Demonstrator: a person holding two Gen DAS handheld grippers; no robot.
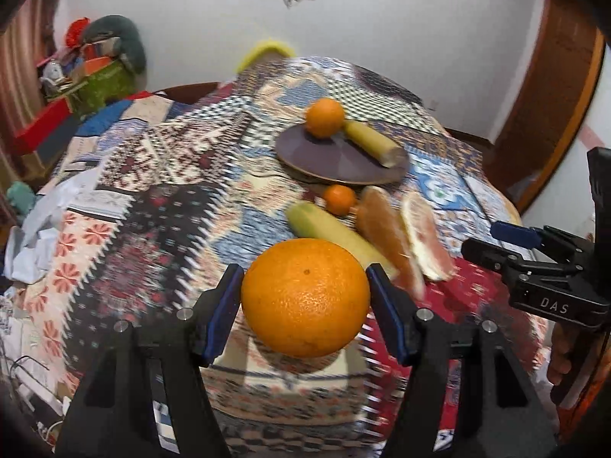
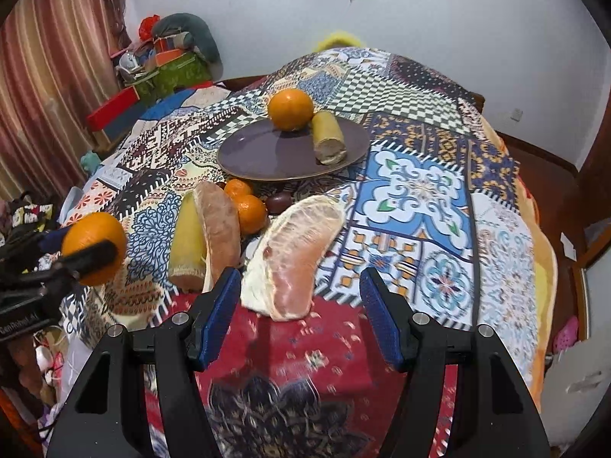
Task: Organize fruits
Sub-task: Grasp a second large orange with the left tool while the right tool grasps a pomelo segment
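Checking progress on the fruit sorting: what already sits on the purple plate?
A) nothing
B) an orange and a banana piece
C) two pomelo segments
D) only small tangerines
B: the right wrist view shows an orange and a banana piece on the purple plate.

A patchwork cloth (image 2: 420, 191) covers the table; striped curtain (image 2: 49, 76) behind.

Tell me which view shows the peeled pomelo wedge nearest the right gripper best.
Right wrist view: the pomelo wedge lies whole and sharp just ahead of the open jaws. Left wrist view shows it small, blurred, off to the side.
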